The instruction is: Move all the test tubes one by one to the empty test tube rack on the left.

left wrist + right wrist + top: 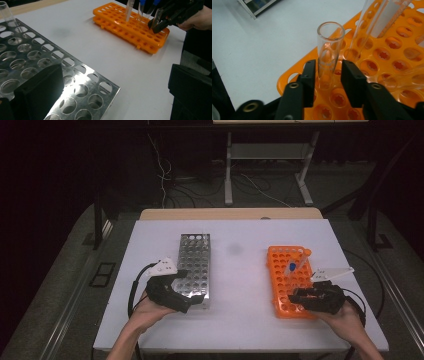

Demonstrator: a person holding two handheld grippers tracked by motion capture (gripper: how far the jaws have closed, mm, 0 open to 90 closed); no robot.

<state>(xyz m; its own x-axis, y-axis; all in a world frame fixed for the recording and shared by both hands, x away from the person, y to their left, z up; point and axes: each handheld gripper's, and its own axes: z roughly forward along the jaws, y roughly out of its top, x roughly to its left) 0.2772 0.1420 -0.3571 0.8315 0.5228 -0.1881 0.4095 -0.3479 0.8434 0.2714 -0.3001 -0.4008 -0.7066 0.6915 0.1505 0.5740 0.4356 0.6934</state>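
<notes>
Clear glass test tube, open-mouthed, empty, standing nearly upright in a hole at the near left corner of the orange plastic rack; rack lies flat, right side of white tabletop.

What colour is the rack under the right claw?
Orange rack, with round holes; clearest in the right gripper view, where the right claw flanks a clear tube.

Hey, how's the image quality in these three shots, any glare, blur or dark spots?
High view: table brightly lit, surroundings nearly black. Left gripper view: strong glare on the metal rack, near jaws blurred. Right gripper view: glass tube fairly sharp, the right gripper soft towards the bottom edge, orange rack evenly lit.
</notes>
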